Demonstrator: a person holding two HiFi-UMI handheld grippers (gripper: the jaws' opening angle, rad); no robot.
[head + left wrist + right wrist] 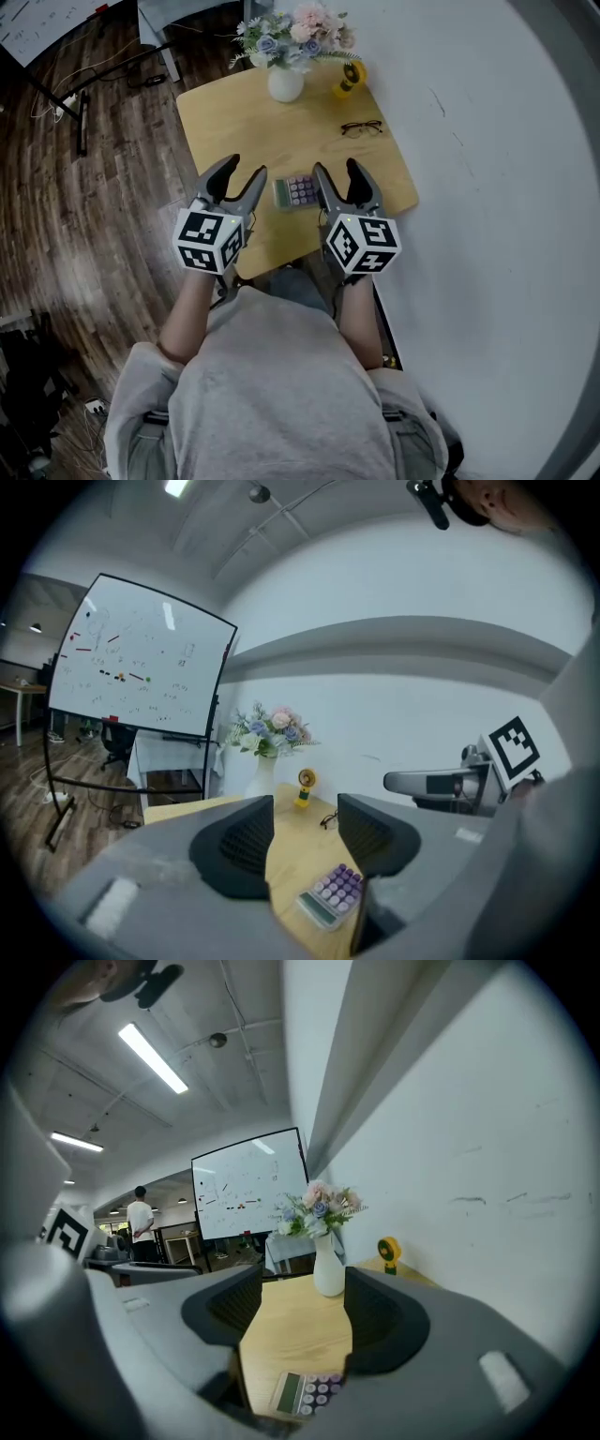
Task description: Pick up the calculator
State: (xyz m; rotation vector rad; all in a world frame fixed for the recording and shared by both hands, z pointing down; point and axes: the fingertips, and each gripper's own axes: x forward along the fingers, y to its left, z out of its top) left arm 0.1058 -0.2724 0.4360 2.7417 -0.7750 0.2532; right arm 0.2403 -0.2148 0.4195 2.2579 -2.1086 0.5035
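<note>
Nearest: left gripper (244,169) and right gripper (337,169) side by side over the near part of the tabletop (246,127), both pointing away from me. Their marker cubes and my forearms cover the tabletop's near edge, so I can't trace it.

Left fingers (239,850) stand well apart, with only bare wood in the gap. Right fingers (377,1321) are also spread wide and grip nothing.

The calculator (296,190) lies flat on the tabletop between the 2 grippers, its screen end toward the left one and its keys toward the right. From above, its right end runs under the right gripper's inner finger; whether they touch, I can't tell. In the left gripper view it sits low and right of the gap, partly cut off by the finger there. In the right gripper view it sits below the gap, its near side hidden by the gripper body.

Beyond it is a stretch of open wood. The tabletop's left edge drops to the wooden floor (94,197), open on that side. The right edge runs close along the white wall (487,187), so it is tight there.

Farther on, glasses (361,127) lie toward the wall side. At the far edge stand 1 white vase (286,84) of flowers and a small yellow object (350,77) by the far right corner; what it is, I can't make out.

Past the tabletop stands a whiteboard (131,658), its writing too small to read.
</note>
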